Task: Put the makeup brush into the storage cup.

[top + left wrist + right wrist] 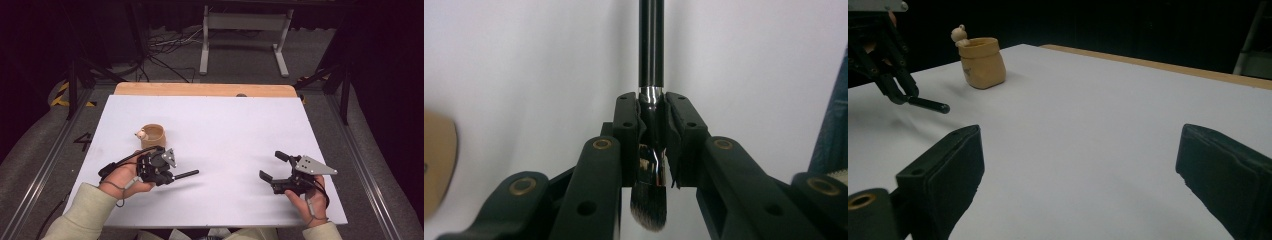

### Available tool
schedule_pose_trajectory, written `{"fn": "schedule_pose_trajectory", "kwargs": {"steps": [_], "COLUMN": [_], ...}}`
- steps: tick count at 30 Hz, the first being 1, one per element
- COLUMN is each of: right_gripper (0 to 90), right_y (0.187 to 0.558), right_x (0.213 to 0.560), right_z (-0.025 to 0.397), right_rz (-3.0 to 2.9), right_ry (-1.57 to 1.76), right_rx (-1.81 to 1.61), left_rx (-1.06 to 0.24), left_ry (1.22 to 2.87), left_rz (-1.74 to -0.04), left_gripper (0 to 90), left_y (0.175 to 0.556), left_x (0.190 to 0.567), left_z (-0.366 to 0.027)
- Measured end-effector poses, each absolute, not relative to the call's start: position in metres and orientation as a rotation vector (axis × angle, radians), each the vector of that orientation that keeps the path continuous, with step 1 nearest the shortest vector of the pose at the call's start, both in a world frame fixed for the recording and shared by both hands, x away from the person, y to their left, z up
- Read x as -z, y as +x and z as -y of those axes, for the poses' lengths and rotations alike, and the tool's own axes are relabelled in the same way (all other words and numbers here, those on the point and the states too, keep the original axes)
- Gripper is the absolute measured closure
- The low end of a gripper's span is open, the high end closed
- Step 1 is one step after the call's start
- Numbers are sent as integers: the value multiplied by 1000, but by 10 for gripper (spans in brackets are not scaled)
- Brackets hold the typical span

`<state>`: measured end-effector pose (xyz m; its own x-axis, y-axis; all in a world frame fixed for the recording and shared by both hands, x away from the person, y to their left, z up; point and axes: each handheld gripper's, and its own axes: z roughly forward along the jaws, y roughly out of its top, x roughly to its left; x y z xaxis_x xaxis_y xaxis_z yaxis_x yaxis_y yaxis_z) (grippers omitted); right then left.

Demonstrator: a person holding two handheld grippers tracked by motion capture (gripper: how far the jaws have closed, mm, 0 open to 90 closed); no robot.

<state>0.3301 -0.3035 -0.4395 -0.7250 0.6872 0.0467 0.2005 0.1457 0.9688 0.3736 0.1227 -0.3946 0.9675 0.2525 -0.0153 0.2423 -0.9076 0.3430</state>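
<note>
- High view: white table (240,135) evenly and brightly lit from above; surroundings fall to near black.
- Soft, short shadows lie under the left gripper (159,167) and right gripper (272,167).
- Left gripper view: brush (651,100) ferrule shows a sharp glare; background table washed out; jaws sharp.
- Right gripper view: near jaws blurred, cup (982,62) moderately sharp, backdrop dark.

Brush (651,75): glossy black handle, chrome ferrule, dark bristles with pale grey tips. Left tool (651,125): matte black, brass-coloured rivets. Right tool (276,166): black, grey plate on top. Cup (152,136): tan/mustard, small cream figure on rim. Surface (240,135): plain white, light wood strip along far edge. Sleeves (80,212): pale beige.
</note>
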Motion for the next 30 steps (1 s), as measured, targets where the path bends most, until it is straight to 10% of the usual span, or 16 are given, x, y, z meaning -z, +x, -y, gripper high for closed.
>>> {"fn": "schedule_pose_trajectory", "kwargs": {"steps": [30], "right_gripper": [77], "right_y": [327], "right_x": [430], "right_z": [232], "right_rz": [-2280], "right_ry": [567], "right_rx": [-1750], "left_rx": [-56], "left_ry": [2646], "left_rz": [-94], "left_gripper": [807], "left_y": [361], "left_x": [356], "left_z": [-71]}}
